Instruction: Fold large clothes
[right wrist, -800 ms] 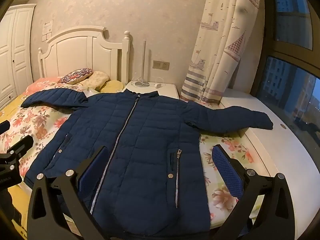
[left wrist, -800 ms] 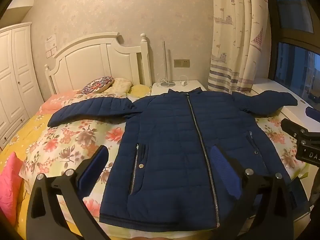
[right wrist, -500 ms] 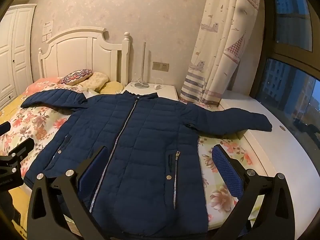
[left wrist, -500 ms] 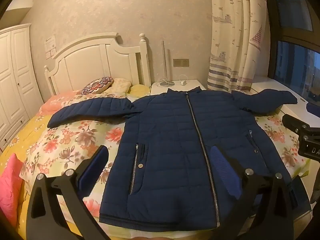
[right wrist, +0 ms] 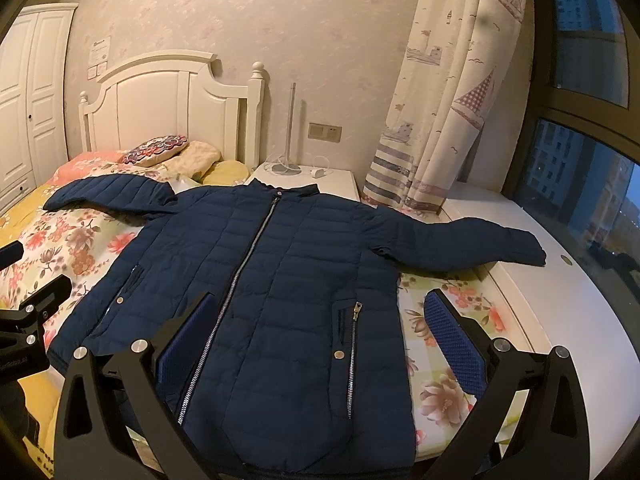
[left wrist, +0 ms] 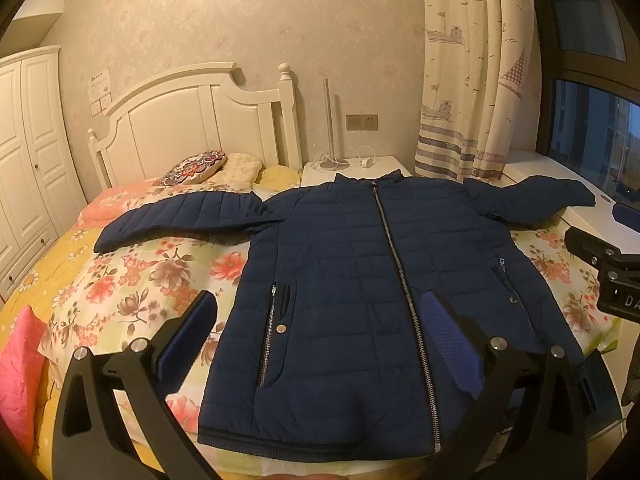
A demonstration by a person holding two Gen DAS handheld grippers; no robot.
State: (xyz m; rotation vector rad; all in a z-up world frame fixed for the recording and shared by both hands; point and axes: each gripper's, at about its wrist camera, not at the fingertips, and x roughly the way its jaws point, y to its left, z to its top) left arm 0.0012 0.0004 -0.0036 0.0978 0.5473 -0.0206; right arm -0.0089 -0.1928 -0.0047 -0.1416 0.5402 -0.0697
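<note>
Hovering with the left gripper [left wrist: 316, 344] and right gripper [right wrist: 316, 340] both spread wide and empty, we face the navy jacket [left wrist: 372, 280] lying flat, zipped, apparently smooth, on the floral bed [left wrist: 132, 280], so we judge each sleeve should be pinched near its cuff and carried inward evenly.

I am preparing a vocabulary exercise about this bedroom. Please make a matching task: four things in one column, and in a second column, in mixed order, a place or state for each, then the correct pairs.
Things:
1. navy jacket
2. right sleeve
3. patterned cushion
4. left tongs

Places or states:
A. open, holding nothing
B. near the headboard
C. spread flat and zipped on the floral bedspread
D. reaching onto the white ledge by the window

Pairs: 1-C, 2-D, 3-B, 4-A
</note>
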